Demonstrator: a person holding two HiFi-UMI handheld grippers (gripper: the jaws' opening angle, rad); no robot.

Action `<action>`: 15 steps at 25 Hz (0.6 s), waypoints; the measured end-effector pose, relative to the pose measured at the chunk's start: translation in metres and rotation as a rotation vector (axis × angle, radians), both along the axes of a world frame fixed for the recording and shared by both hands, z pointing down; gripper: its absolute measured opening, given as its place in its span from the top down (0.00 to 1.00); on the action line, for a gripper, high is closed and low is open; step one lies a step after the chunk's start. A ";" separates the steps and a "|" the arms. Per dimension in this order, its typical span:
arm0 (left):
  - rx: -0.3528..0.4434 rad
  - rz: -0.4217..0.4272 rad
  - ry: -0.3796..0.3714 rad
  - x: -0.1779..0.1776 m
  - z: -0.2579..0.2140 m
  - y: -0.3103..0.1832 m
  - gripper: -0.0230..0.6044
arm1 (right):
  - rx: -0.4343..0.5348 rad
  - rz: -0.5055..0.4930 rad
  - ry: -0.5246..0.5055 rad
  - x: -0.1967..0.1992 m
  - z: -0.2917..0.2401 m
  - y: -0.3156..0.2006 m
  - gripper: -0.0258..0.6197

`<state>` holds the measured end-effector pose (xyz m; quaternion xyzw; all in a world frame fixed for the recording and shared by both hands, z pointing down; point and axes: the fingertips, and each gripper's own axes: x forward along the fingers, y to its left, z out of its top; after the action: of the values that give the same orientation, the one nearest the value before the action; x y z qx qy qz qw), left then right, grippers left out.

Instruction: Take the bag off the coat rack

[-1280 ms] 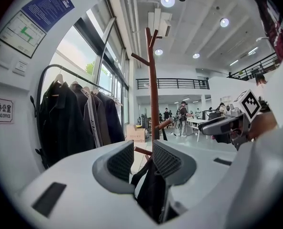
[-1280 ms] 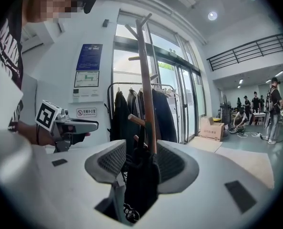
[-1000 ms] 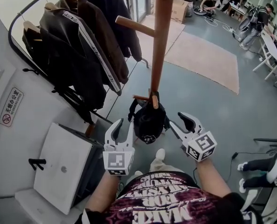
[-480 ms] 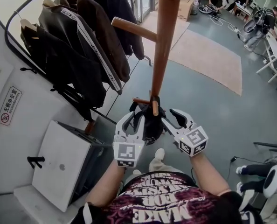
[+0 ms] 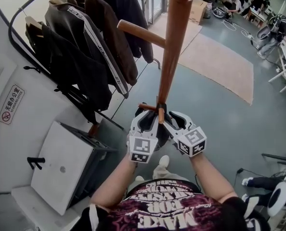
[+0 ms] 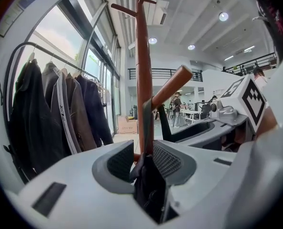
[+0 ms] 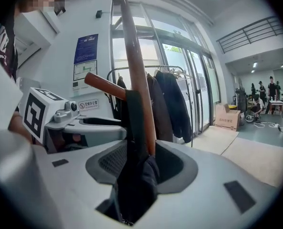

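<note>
**Head view: bag [image 5: 158,132] not yet off the coat rack [image 5: 169,57]**

I see the black bag hanging against the rack's wooden pole, low down. Its strap [image 6: 146,123] is looped over a short peg [image 5: 160,114] that angles up off the pole.

Left gripper [image 5: 147,121] sits just left of the pole at peg height. Its jaws are apart with the top of the bag between the pads. I see no firm squeeze in the left gripper view, so I read it as released.

Right gripper [image 5: 171,121] sits just right of the pole at the same height, nearly touching the left one. Its jaws are closing with the bag and strap between them. The pads are not clamped on the fabric yet.

Dark jackets [image 5: 85,47] hang well left of the pole. A tan mat [image 5: 220,61] lies on the floor beyond the pole, to its right.
</note>
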<state>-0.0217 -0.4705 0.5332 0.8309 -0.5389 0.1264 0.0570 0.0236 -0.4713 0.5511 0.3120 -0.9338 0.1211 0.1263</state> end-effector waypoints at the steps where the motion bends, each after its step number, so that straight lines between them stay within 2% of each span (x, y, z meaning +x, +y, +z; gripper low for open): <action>1: -0.006 -0.001 -0.003 0.001 0.004 -0.002 0.79 | -0.002 0.003 -0.004 0.000 0.001 -0.002 0.67; 8: -0.029 -0.031 -0.034 0.003 0.028 -0.012 0.79 | -0.014 0.015 -0.011 -0.002 0.011 -0.005 0.78; 11: -0.016 -0.022 -0.061 0.006 0.028 -0.013 0.86 | 0.031 0.029 0.040 -0.004 0.011 -0.005 0.87; 13: -0.007 -0.034 -0.087 0.006 0.028 -0.014 0.86 | 0.063 0.048 0.077 -0.006 0.012 -0.005 0.92; 15: -0.021 -0.051 -0.065 0.004 0.028 -0.013 0.87 | 0.057 0.058 0.085 -0.006 0.012 -0.005 0.95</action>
<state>-0.0179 -0.4837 0.5611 0.8116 -0.5601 0.1577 0.0512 0.0178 -0.4763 0.5631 0.3474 -0.9212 0.0847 0.1534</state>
